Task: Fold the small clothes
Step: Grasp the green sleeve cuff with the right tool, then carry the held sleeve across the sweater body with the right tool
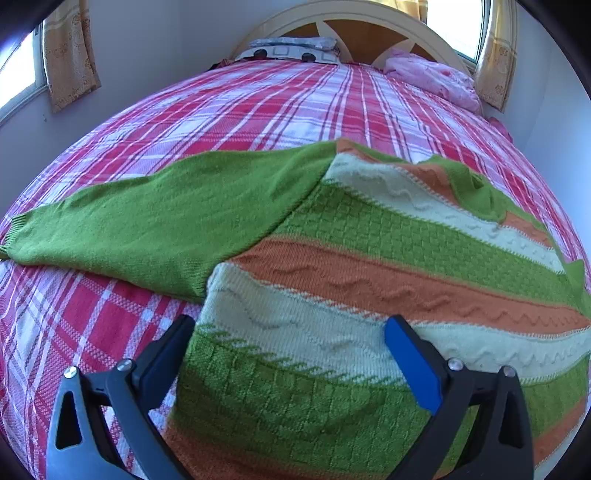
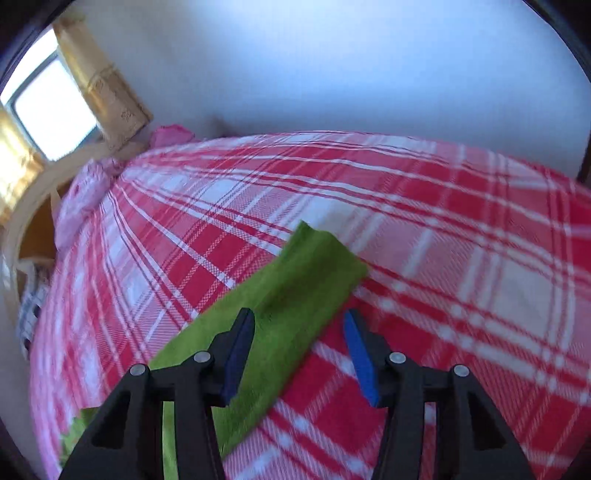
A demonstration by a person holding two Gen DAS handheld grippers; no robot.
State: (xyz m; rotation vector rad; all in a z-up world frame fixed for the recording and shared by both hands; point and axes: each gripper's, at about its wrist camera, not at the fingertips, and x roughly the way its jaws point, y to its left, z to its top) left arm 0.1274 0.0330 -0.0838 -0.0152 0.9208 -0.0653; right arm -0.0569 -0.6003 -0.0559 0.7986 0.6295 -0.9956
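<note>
A small knitted sweater [image 1: 369, 266] with green, orange and cream stripes lies flat on the red plaid bedcover [image 1: 258, 107]. Its plain green sleeve [image 1: 155, 225] stretches out to the left. My left gripper [image 1: 290, 332] hovers over the sweater's near left side with its jaws wide apart; the knit lies under and between them, and the pads do not press on it. In the blurred right wrist view, the other green sleeve [image 2: 295, 280] lies straight on the bedcover [image 2: 443, 240]. My right gripper [image 2: 299, 317] stands over that sleeve near its cuff, jaws apart, nothing pinched.
A curved wooden headboard [image 1: 369, 22] with a patterned pillow [image 1: 291, 50] and a pink bundle [image 1: 436, 79] closes the far end. Curtained windows [image 1: 70, 51] flank it, and a white wall [image 2: 332, 66] runs along the far side of the bed.
</note>
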